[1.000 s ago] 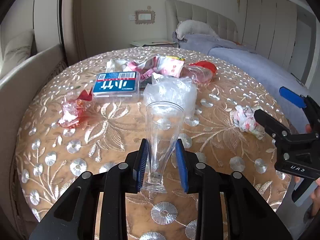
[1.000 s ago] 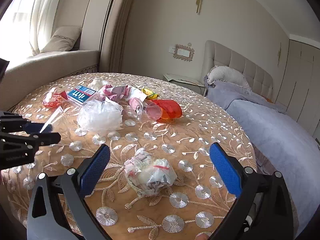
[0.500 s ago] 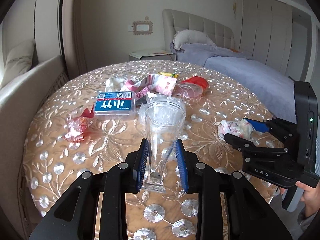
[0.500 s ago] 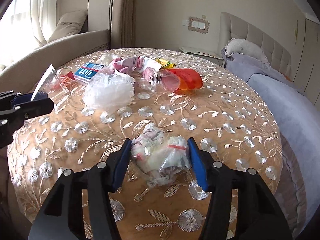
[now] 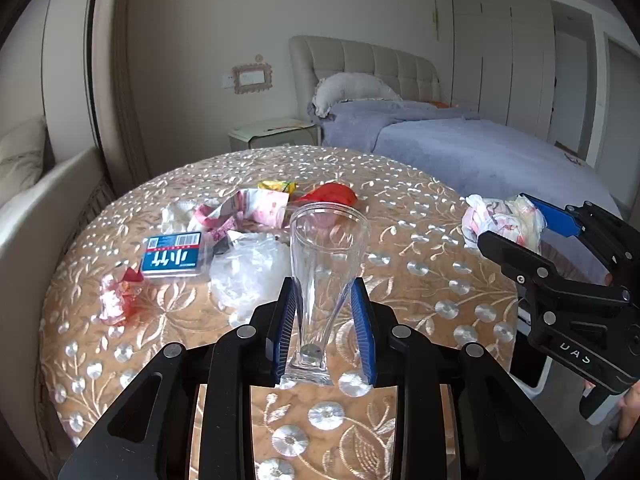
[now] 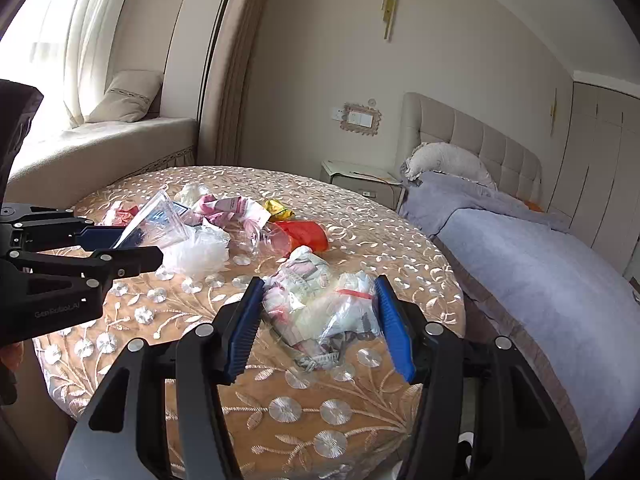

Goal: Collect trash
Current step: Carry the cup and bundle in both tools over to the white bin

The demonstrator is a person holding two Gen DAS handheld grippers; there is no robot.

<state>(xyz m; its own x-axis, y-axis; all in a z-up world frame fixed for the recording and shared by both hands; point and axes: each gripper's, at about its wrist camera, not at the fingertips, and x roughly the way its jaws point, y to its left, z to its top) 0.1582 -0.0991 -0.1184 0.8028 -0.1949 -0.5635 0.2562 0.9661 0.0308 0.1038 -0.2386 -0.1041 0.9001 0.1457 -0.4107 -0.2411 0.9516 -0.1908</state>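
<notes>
A tall clear plastic cup (image 5: 326,248) stands upright between the blue pads of my left gripper (image 5: 323,320), which is shut on its narrow lower part and holds it above the table. My right gripper (image 6: 319,320) is shut on a crumpled wad of plastic bags and wrappers (image 6: 312,280), lifted off the round embroidered table (image 6: 360,232). In the left wrist view the right gripper (image 5: 512,220) and its wad (image 5: 496,216) hang at the right. In the right wrist view the left gripper (image 6: 136,246) holds the cup (image 6: 160,220) at the left.
More trash lies mid-table: a blue packet (image 5: 172,258), a clear crumpled bag (image 5: 248,268), a red wrapper (image 5: 116,296), a pink wrapper (image 5: 256,208), a red cup on its side (image 5: 332,194). A bed (image 6: 540,260) stands right, a window seat (image 6: 100,140) left.
The right gripper closed on the wad and lifted it off the table. The left gripper, still holding the cup, rose and drew back.
</notes>
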